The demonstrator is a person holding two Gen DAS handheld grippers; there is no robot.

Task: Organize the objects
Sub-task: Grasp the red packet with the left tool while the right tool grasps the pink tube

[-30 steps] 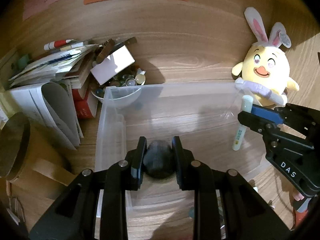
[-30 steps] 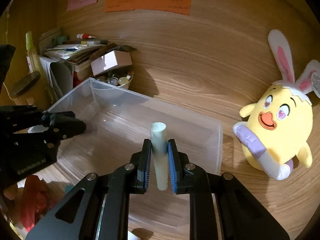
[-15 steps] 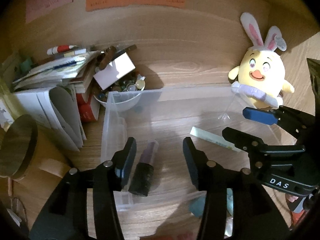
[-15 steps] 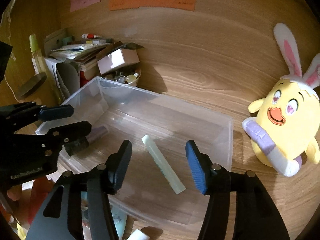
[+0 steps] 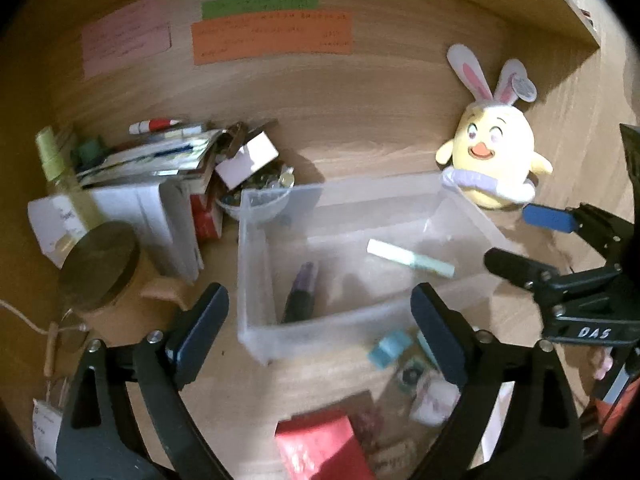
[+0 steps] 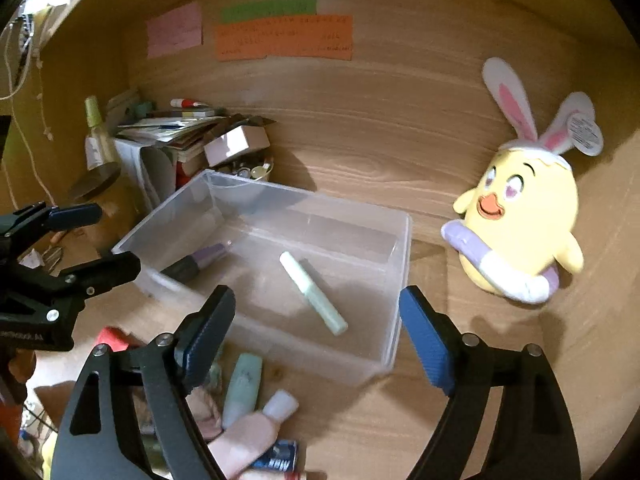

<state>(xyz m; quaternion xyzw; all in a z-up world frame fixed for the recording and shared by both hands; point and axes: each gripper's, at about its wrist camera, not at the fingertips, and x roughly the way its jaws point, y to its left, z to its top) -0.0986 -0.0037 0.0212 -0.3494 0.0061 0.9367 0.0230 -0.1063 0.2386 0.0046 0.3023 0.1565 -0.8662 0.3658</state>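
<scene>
A clear plastic bin (image 5: 256, 264) (image 6: 400, 280) sits on the wooden desk. Inside lie a dark tube with a purple end (image 5: 302, 294) (image 6: 200, 262) and a pale green tube (image 5: 412, 264) (image 6: 314, 294). My left gripper (image 5: 320, 330) is wide open and empty, held back above the bin's near wall. My right gripper (image 6: 316, 334) is wide open and empty, above the bin's near right corner; it also shows in the left wrist view (image 5: 520, 240). Loose tubes and small items (image 6: 244, 392) (image 5: 390, 354) lie on the desk in front of the bin.
A yellow bunny-eared plush (image 5: 494, 164) (image 6: 520, 224) stands right of the bin. A stack of books and papers (image 5: 152, 176), a bowl of small things (image 5: 260, 196) and a lidded wooden cup (image 5: 100, 268) crowd the left. A red packet (image 5: 324, 448) lies near.
Both grippers opened and dropped their tubes into the bin, then pulled back and up. The dark tube and the pale green tube now lie on the bin floor.
</scene>
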